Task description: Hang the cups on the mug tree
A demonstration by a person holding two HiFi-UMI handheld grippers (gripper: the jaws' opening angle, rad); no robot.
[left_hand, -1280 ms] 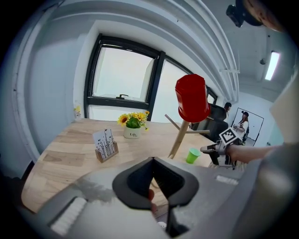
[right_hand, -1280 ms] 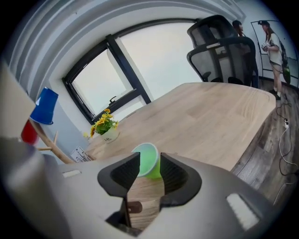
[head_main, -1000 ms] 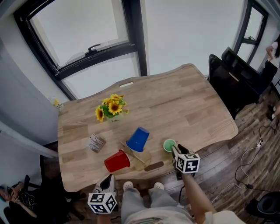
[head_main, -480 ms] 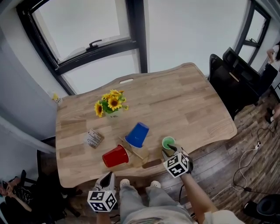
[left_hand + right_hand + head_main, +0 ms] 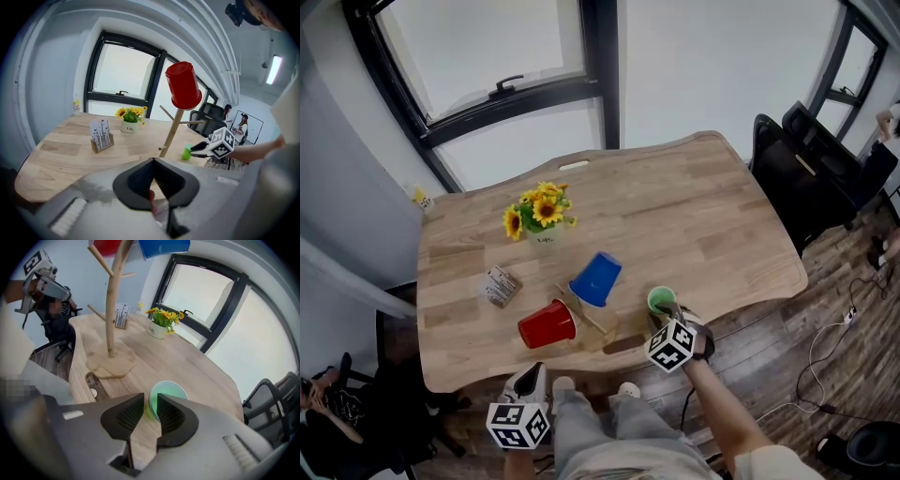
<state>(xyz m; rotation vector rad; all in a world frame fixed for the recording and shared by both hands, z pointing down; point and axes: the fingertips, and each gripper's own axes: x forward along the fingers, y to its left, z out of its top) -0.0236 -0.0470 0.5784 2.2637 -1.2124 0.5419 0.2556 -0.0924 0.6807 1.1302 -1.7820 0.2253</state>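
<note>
The right gripper (image 5: 151, 401), jaws just closing but not yet pinching, straddles the rim of the green cup (image 5: 169, 391) at two o'clock of the mug tree (image 5: 110, 310), ready for lifting. The left gripper (image 5: 153, 161) is closed and empty.

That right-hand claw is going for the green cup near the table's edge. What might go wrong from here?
The right gripper has just been closing with only the thin wall of the green cup between its jaws; such a bite might slip when lifted.
The cup stands near the front edge of the table, so a nudge could send it off.
The mug tree already carries a red cup and a blue cup; bumping it might shake them loose.
</note>
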